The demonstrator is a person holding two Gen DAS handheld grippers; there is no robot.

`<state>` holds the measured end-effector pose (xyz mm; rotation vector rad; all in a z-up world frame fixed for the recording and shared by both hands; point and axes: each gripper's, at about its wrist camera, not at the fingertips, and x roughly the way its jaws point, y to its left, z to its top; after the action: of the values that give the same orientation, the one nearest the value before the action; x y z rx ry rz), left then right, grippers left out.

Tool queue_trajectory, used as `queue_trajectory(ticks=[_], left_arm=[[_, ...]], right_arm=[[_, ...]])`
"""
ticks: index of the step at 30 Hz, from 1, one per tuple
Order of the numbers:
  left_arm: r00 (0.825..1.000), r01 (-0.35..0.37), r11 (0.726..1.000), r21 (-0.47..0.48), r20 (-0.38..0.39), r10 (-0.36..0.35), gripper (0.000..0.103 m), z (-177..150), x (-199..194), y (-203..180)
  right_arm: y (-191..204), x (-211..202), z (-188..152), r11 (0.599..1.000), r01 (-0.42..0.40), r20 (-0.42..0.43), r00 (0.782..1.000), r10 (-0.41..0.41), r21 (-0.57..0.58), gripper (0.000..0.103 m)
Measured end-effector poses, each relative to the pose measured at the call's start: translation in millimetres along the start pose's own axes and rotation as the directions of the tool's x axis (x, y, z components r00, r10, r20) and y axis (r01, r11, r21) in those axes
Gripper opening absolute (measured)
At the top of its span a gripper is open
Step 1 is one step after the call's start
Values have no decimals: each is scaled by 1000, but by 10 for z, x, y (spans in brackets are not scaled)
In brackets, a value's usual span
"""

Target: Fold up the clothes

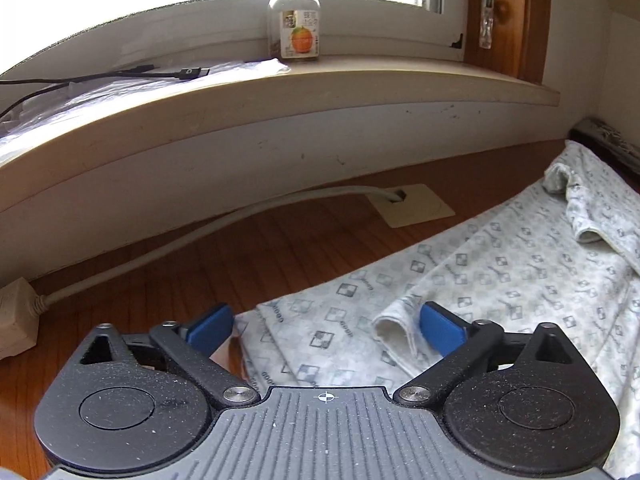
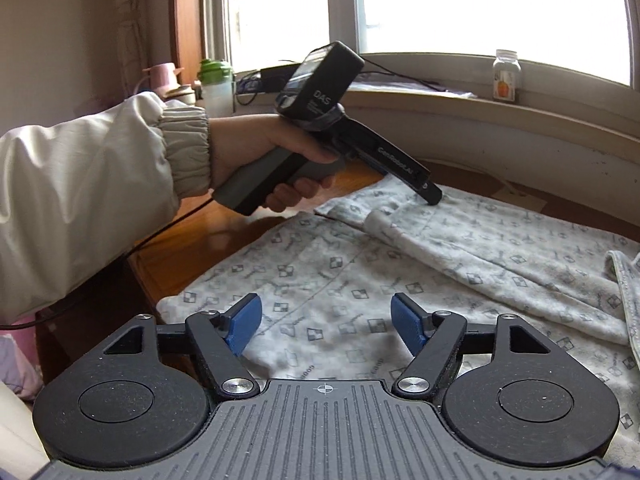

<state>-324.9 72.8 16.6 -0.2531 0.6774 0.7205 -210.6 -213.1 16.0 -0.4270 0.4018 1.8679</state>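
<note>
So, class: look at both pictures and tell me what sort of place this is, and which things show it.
Most likely a room in a home. A patterned garment lies on a wooden table under a windowsill holding a small jar, with a drinking bottle and charging cables nearby.

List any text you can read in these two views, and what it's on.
"DAS": on the left gripper, on its black top housing.
"GenRobot.AI": along its finger arm, small.
Jar label: orange picture, print too small.
Garment pattern: lettering blurred.
</note>
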Motion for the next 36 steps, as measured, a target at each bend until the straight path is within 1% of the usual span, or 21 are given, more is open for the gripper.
queue_trajectory(ticks=[4, 13, 19, 25, 32, 34, 36], left_arm=[[1000, 24, 999, -38, -5, -24, 101, -34, 15, 72], [999, 32, 999, -29, -28, -33, 102, 24, 54, 55], [999, 32, 999, -29, -20, -32, 102, 15, 64, 35], [999, 30, 999, -30, -20, -30, 102, 11, 50, 16], [998, 47, 999, -15, -38, -48, 102, 13, 28, -41], [997, 58, 998, 3, -44, -58, 102, 17, 27, -92], [997, 66, 998, 21, -48, -65, 102, 10, 23, -155]], right_arm=[[95, -5, -5, 999, -36, -18, 999, 36, -21, 73], [161, 4, -32, 997, -64, -37, 997, 63, -37, 73], [267, 61, -62, 993, -64, -55, 997, 59, -94, 74], [285, 75, -70, 992, -66, -50, 997, 61, -110, 74], [250, 107, -92, 990, -73, -37, 997, 69, -123, 74], [239, 116, -88, 990, -75, -34, 997, 72, -120, 73], [220, 124, -79, 991, -76, -31, 997, 73, -109, 69]])
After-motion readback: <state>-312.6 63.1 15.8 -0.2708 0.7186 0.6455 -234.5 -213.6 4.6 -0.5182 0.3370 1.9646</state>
